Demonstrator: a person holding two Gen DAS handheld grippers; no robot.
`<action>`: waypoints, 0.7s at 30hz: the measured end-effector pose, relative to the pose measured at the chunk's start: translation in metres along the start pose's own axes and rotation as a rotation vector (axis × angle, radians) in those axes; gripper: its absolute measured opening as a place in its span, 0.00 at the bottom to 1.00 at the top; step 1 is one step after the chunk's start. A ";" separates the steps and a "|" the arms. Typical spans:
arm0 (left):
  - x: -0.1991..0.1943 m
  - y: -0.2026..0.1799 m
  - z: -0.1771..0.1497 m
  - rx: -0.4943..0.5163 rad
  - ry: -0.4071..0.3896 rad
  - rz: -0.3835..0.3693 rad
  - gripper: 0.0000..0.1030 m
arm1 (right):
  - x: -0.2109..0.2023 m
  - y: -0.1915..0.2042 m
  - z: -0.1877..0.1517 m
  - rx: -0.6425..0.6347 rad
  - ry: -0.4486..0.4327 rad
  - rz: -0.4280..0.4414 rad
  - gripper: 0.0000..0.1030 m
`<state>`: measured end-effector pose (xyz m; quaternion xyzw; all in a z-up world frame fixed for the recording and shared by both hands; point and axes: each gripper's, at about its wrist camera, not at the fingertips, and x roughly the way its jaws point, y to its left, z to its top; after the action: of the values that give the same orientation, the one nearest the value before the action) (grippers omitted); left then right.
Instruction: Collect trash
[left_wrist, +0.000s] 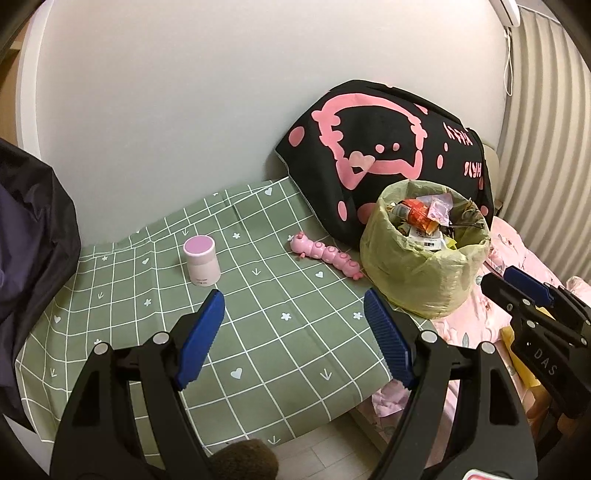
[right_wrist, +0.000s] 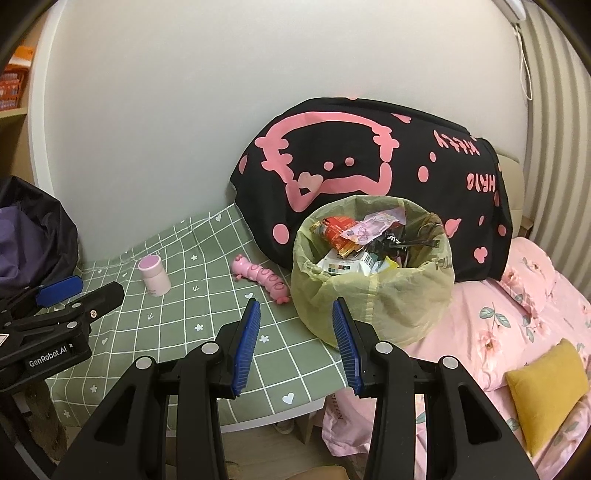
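Heaped with wrappers and cartons: round bin lined with a thin yellow-green plastic bag (right_wrist: 373, 291), standing at the edge of the green checked cloth (left_wrist: 258, 332), against the black cushion with a pink cartoon print (right_wrist: 369, 162). Just beside the bin, a pink segmented caterpillar toy (left_wrist: 327, 256); further left, a small white jar with a pink lid (left_wrist: 201, 264). Neither obviously trash, so easily binned by mistake.

Left gripper (left_wrist: 293, 339): jaws wide apart, nothing between the 2 blue pads, hovering above the cloth. Right gripper (right_wrist: 295, 345): jaws partly apart, likewise empty, aimed at the bin's near wall.

Risks from here, as a judgement: thin liner tearing or slipping off the rim if pinched at 1 point; overfull contents spilling onto the pink floral bedding (right_wrist: 517, 314) if tilted; bin toppling off the cloth's edge if nudged; the 2 grippers, near each other, colliding on a shared reach.
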<state>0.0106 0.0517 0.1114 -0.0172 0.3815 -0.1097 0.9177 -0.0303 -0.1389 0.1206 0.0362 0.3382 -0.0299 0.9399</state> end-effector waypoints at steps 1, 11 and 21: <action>-0.001 0.000 0.000 0.001 -0.003 -0.001 0.72 | 0.000 0.000 0.000 0.001 -0.001 -0.001 0.38; -0.004 -0.003 0.002 0.013 -0.019 -0.005 0.72 | -0.003 -0.003 0.001 0.009 -0.014 -0.008 0.38; -0.004 -0.006 0.003 0.025 -0.017 -0.019 0.72 | -0.003 -0.004 0.002 0.009 -0.013 -0.009 0.38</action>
<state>0.0088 0.0461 0.1167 -0.0104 0.3722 -0.1230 0.9199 -0.0319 -0.1432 0.1238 0.0386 0.3322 -0.0360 0.9417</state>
